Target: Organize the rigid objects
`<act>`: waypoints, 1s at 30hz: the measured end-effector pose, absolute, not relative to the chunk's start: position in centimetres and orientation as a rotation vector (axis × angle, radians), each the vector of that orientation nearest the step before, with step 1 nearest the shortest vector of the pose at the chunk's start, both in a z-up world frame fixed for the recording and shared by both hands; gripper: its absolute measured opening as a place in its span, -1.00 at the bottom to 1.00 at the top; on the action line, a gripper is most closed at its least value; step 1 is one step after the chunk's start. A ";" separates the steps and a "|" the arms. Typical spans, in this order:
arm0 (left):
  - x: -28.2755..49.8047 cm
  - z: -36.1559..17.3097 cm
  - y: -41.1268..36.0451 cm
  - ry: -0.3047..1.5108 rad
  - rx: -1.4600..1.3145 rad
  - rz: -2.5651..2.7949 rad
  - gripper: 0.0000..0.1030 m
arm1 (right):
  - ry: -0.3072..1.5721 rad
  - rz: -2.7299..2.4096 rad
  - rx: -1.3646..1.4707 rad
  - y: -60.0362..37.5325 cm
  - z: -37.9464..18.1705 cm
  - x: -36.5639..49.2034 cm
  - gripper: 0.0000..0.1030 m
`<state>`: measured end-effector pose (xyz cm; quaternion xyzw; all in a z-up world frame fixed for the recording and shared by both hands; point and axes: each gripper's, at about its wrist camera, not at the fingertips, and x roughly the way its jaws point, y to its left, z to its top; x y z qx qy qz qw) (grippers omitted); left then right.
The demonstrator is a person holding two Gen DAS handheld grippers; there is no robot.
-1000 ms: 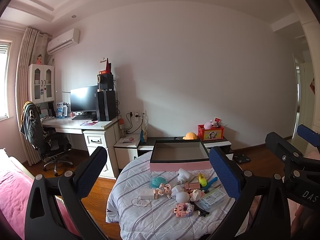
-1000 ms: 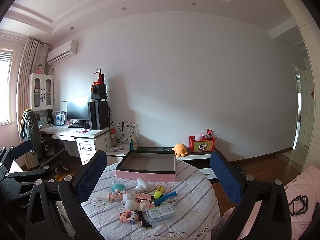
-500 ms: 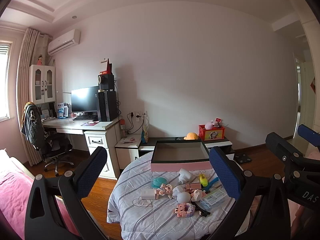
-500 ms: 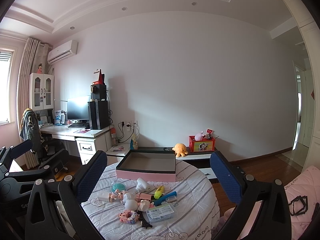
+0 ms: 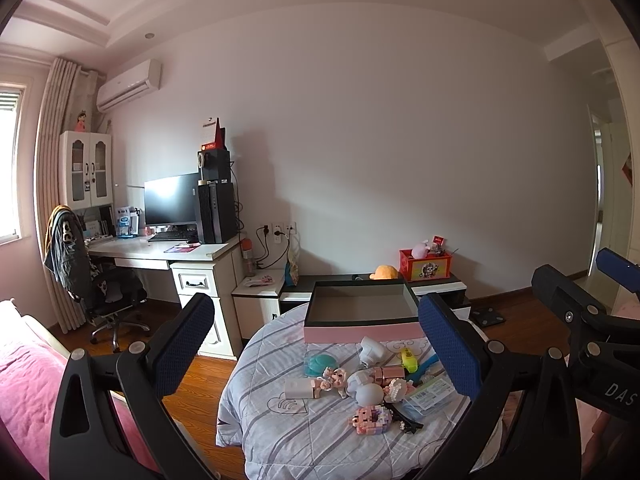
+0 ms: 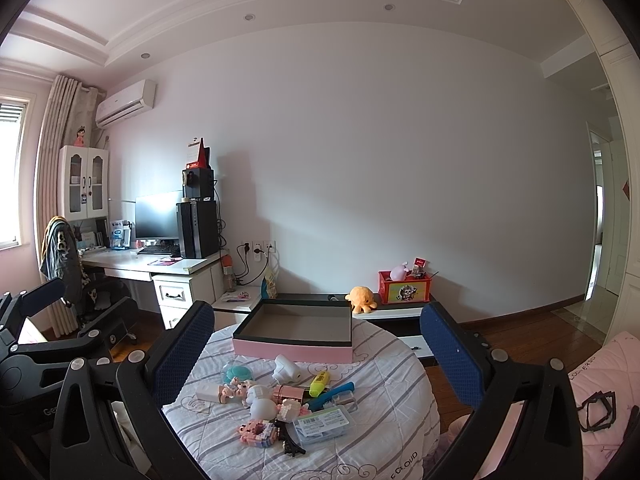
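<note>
Both hand-held grippers, left point(image 5: 316, 344) and right point(image 6: 316, 348), spread wide, grasping nothing. Toys point(image 6: 276, 404) heaped ahead on counter point(image 6: 384, 432), box point(image 6: 296, 332) beyond. Risk: crowded pile, neighbours knocked off edge. Right view alone shows clear case point(image 6: 324, 426) fully, probably plastic.

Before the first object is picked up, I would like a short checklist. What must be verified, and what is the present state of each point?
1. Left gripper open, holding nothing: ok.
2. Right gripper open, holding nothing: ok.
3. Pink box open-topped and empty: ok.
4. Small objects lie in front of the box, on the table: ok.
5. Yellow highlighter free to grasp: ok.
6. Grippers low enough to grasp: not ok, both well above the table.
</note>
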<state>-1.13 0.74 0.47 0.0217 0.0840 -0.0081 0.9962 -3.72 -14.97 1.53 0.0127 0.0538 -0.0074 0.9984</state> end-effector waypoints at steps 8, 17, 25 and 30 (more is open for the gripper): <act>-1.2 0.6 0.9 0.167 0.044 -0.016 1.00 | 0.108 -0.010 0.026 -14.9 1.4 -3.6 1.00; -1.2 0.5 1.0 0.170 0.047 -0.017 1.00 | 0.121 -0.004 0.034 -15.1 1.3 -2.9 1.00; -1.2 0.5 1.5 0.183 0.043 -0.021 1.00 | 0.143 0.000 0.043 -15.2 0.6 -1.5 1.00; 0.2 -0.2 2.3 0.228 0.043 -0.031 1.00 | 0.187 0.002 0.051 -15.6 -0.8 0.4 1.00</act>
